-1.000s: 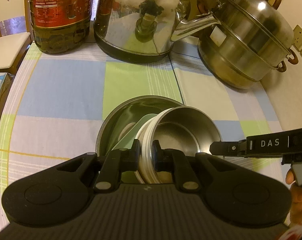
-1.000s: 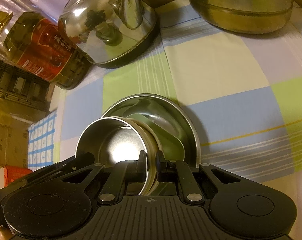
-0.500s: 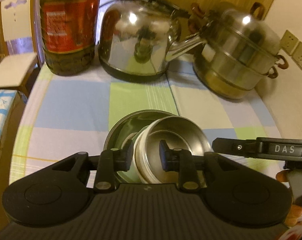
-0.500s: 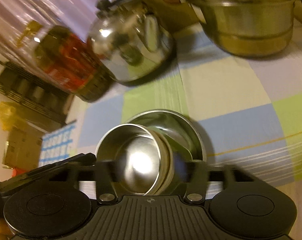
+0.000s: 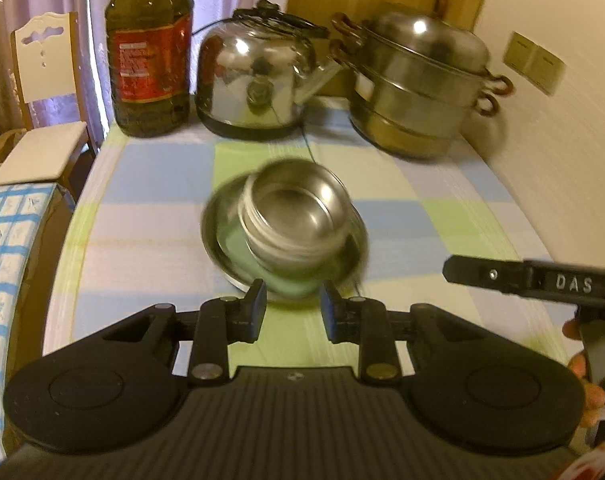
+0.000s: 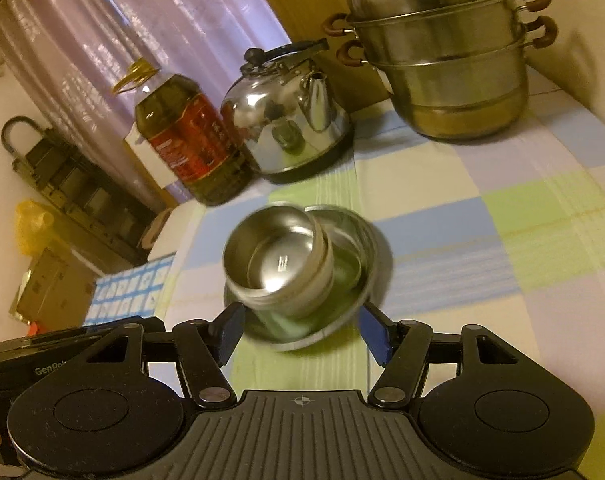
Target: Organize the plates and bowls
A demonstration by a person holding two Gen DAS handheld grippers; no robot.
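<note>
A steel bowl (image 5: 298,220) with a white outer band sits tilted in a stack: under it a pale green dish (image 5: 238,252), all inside a wide steel plate (image 5: 218,248) on the checked tablecloth. The stack also shows in the right wrist view: bowl (image 6: 274,260), steel plate (image 6: 358,248). My left gripper (image 5: 293,310) is open and empty, just short of the stack's near rim. My right gripper (image 6: 302,330) is open wide and empty, also near the stack. The right gripper's side shows in the left wrist view (image 5: 534,280).
At the table's back stand an oil bottle (image 5: 150,60), a steel kettle (image 5: 258,84) and a stacked steel steamer pot (image 5: 422,88). A white chair (image 5: 42,120) stands left of the table. A blue-checked cloth (image 5: 6,240) lies at the left edge. A wall runs along the right.
Both grippers let go of the steel bowl's rim, opened, and pulled back and up from the stack. The bowl now rests tilted in the stack.
</note>
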